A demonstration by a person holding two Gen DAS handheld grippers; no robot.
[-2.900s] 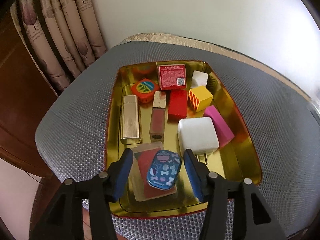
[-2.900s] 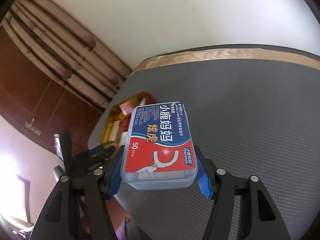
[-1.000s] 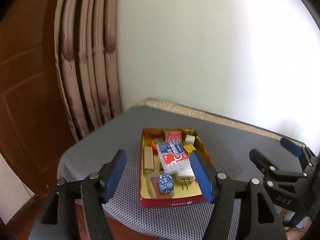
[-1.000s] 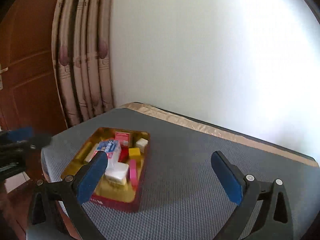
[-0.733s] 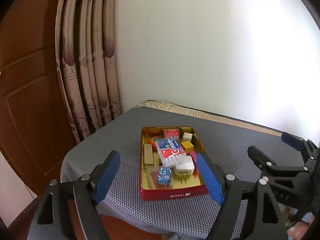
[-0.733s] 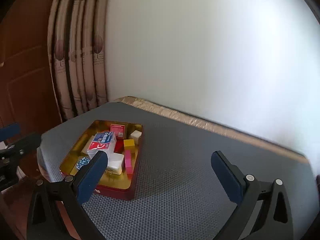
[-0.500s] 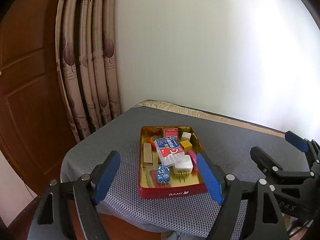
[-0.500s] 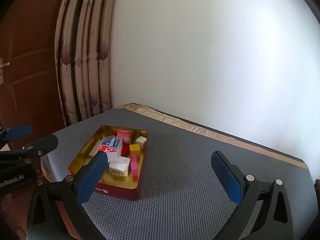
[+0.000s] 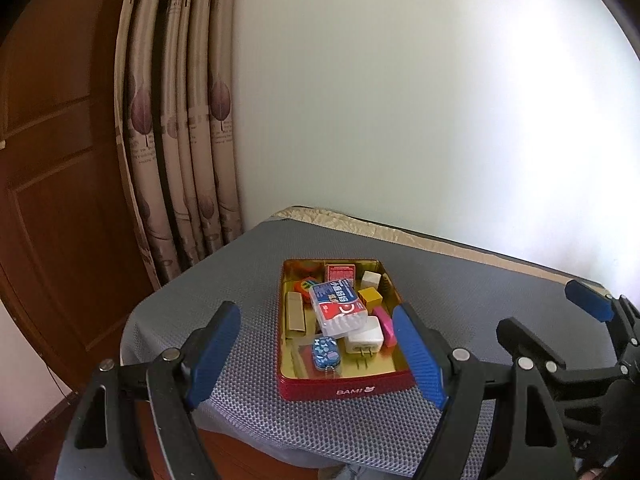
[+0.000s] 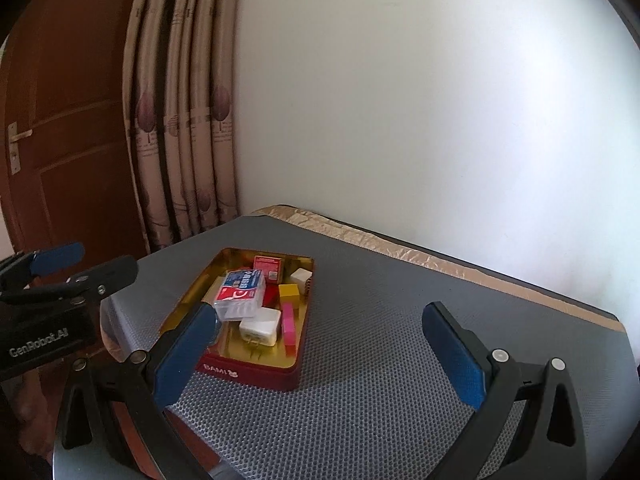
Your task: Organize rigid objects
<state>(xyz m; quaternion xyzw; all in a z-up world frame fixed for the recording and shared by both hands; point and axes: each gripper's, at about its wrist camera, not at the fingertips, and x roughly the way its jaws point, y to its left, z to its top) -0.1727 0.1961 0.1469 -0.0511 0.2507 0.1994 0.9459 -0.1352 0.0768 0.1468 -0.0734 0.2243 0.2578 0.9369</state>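
Evidently both tools are pulled back from the work: the left hand-held gripper (image 9: 316, 352) with blue pads has its jaws spread wide and holds nothing, and the right hand-held gripper (image 10: 320, 354) is likewise spread wide and empty. The task's things all sit in the shallow red metal tin with a gold interior (image 9: 346, 389), which rests on the grey mesh-covered table (image 10: 380, 400), toward its left end near the patterned curtain (image 9: 180, 140). On top of the pile lies the clear plastic floss-pick box with a blue and red label (image 9: 338, 307), tilted and propped on the white plug-in charger (image 9: 365, 336) and the pieces beneath it. Around it are a gold rectangular case (image 9: 295, 315), a small blue patterned tin (image 9: 325, 353), a pink block (image 9: 385, 327), a yellow cube (image 9: 370, 297) and a red carton (image 9: 340, 272). The tin lies straight ahead of and below the left gripper, its long axis running away from that camera, while from the right gripper it sits ahead and off to the left. So the left one looks nearer and better lined up. With no loose object visible on the mesh, the sorting seems essentially finished.
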